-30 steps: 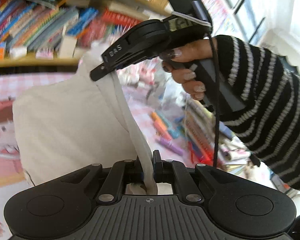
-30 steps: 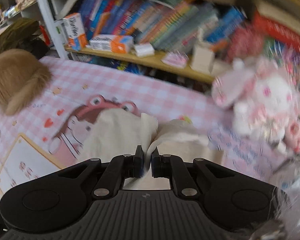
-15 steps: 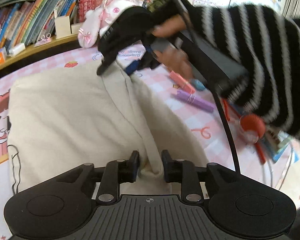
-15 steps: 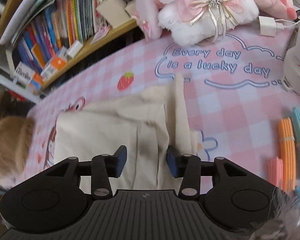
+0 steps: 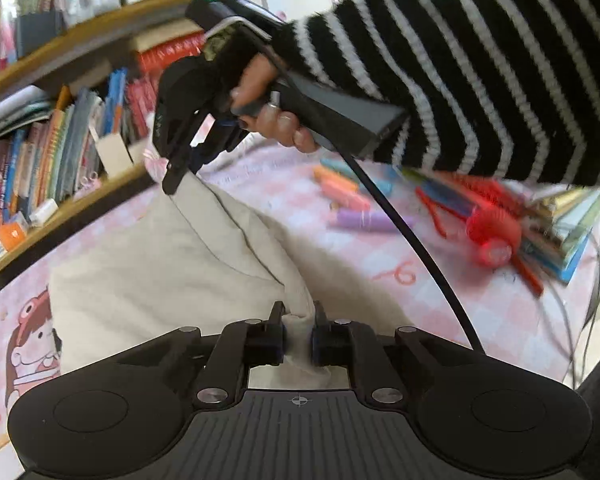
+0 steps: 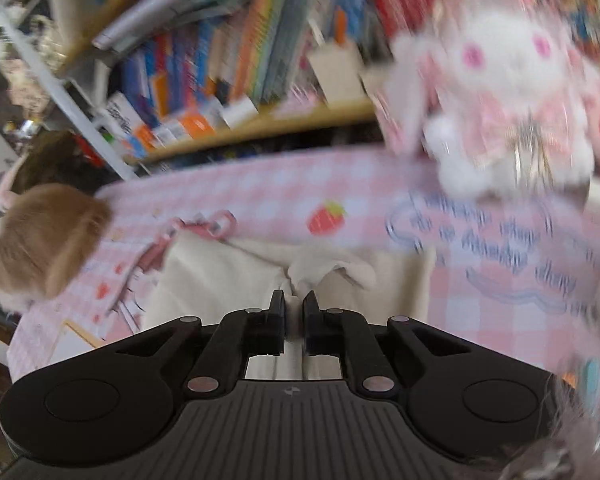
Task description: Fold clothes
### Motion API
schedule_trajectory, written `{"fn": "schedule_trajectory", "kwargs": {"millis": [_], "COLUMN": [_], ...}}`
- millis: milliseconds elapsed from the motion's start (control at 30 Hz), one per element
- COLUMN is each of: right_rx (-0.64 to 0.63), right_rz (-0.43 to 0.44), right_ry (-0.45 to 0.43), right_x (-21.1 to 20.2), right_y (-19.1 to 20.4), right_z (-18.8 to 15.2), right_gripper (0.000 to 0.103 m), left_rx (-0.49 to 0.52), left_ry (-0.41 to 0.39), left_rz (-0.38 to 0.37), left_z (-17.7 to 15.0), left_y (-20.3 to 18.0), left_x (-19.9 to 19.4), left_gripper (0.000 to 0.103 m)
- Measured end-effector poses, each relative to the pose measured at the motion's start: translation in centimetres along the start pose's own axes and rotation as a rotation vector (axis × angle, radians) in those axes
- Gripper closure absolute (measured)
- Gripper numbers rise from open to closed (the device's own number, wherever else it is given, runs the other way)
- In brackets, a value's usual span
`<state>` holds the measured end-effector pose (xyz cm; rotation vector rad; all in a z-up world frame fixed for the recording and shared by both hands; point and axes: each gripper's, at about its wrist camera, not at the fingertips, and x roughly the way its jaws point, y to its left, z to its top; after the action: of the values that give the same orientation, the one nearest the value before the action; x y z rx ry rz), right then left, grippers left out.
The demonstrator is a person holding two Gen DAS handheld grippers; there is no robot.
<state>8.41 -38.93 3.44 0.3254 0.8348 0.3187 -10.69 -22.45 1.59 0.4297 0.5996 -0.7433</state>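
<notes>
Left claw: nearest the left wrist camera, narrowed onto a bunched fold of the cream garment; cloth fills the gap between its fingers.
Right claw: nearest the right wrist camera, fingers drawn almost together with a thin pinch of the same cloth between them. In the left wrist view its tip meets a raised peak of the fabric, far left of centre.
Cream garment, position: on the bench, centre-left in the left wrist view, lifted at both pinched points, with a ridge of cloth running from the near claw up to the far one. The rest sags down to the bench.
Bench covering: pink checked cloth with a cartoon figure at near left, a strawberry print and blurred blue lettering beyond the garment.
Person: a hand grips the right claw's handle; striped black-and-white sleeve fills the upper right. A black cable hangs from the handle across the bench.
Bench clutter, right: coloured marker-like sticks, a red object blurred beyond identification, and stacked books further right.
Left edge, right wrist view: tan furry item, nature unclear.
Far side: white-and-pink plush toy at far right, blurred.
Background: wooden bookshelf packed with books along the far edge.
</notes>
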Motion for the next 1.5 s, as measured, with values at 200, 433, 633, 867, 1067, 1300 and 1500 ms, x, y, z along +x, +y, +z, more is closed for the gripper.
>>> {"fn": "schedule_trajectory", "kwargs": {"millis": [200,433,633,867,1067,1300,1500], "right_rx": [-0.019,0.037,-0.064,-0.099,-0.076,-0.011,0.004], "right_rz": [-0.140,-0.214,-0.084,-0.097,-0.052,-0.122,-0.158], "right_ry": [-0.014,0.014,0.175,0.298,0.223,0.320,0.306], "right_x": [0.6,-2.8,-8.2,-8.3,-11.1,-8.1,-7.5], "right_y": [-0.1,0.0,3.4,5.6,5.9,4.5,4.9], "right_z": [0.0,-2.9,-10.5,-16.0,-14.8,-16.4,-16.6], "right_gripper": [0.088,0.067,0.066,0.093,0.095,0.093,0.071], "left_rx": [-0.015,-0.239,-0.610,-0.719,-0.809,-0.791,-0.873], "left_ry": [0.054,0.038,0.013,0.107,0.151,0.185,0.086], "left_rz": [-0.080,-0.247,-0.051,0.019,0.035,0.010,0.003], "left_z": [0.2,-0.9,-5.2,-9.0,-10.6,-10.9,-9.5], "left_y": [-0.3,3.9,12.1,13.8,14.1,14.9,20.2], "left_x": [1.7,-1.2,-5.5,-5.7,-4.7,-5.1,-4.3], "left_gripper": [0.079,0.067,0.064,0.065,0.070,0.068,0.066]}}
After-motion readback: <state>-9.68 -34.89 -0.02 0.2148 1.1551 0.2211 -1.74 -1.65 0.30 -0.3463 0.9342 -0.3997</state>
